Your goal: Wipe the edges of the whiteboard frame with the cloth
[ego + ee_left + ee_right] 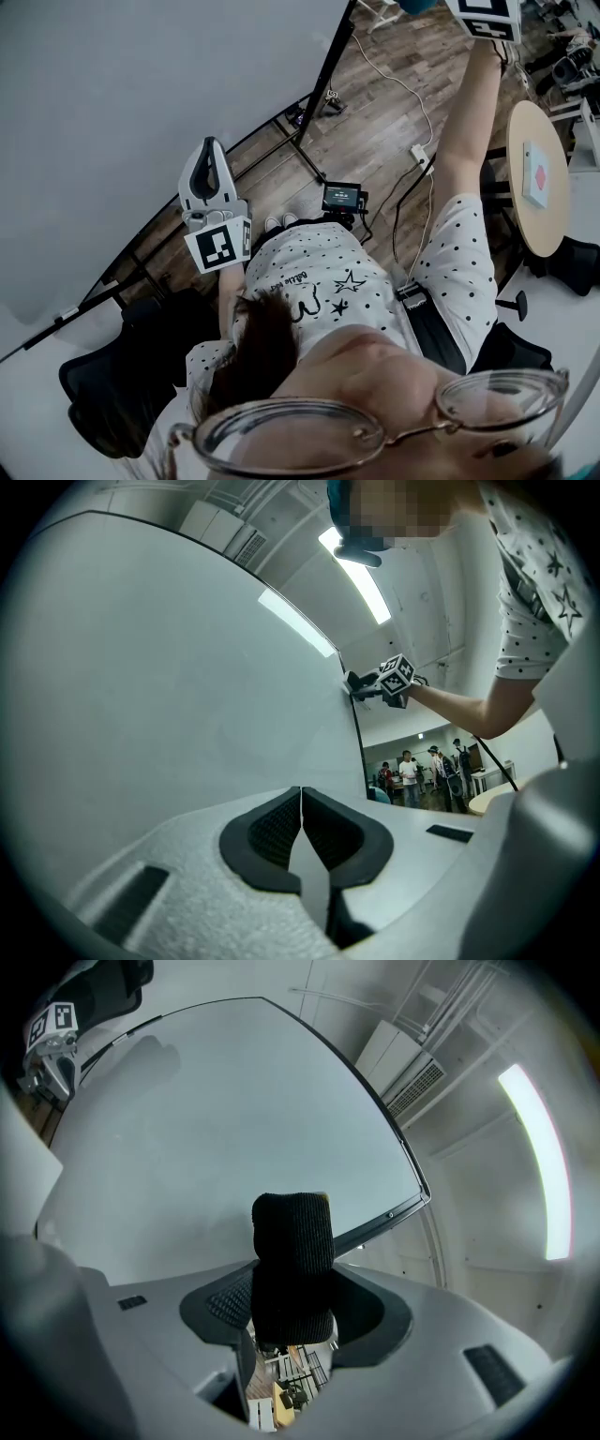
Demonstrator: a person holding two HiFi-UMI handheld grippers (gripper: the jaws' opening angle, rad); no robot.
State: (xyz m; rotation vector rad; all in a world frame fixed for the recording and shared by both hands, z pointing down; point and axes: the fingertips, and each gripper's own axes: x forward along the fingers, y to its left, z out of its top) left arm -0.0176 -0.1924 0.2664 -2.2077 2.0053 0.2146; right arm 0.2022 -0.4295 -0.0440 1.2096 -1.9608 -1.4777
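Right gripper (292,1314): jaws clamped on a folded dark cloth (292,1241), which stands up past the jaw tips. The cloth's free end lies across the dark whiteboard frame (377,1225), close to a corner of the board. Whether the cloth actually presses on the frame can't be told from the right gripper view.

Left gripper (302,832): jaws closed together with nothing between them. It is held low beside the whiteboard (141,112) and plays no part in the wipe.

In the left gripper view the right gripper sits at the frame's side edge, at the end of an outstretched arm (459,122).

Step in hand, as judged: wiping along the frame near the corner. To do it well:
- Lay the projecting fold of cloth flat over the frame, so that fabric and not the hard jaw tips bears on it.
- Hold the clamp firm, since the cloth is gripped only at its lower part and could drag out.
- Follow the line of the frame in one even stroke, and turn the gripper at the corner so the cloth wraps the next edge.
- With the arm at full reach, press lightly, because the board stands on a thin black stand (323,94) and may rock.

Beyond: wooden floor (375,122) with trailing cables (403,89), a round table (544,206), and people standing far off.
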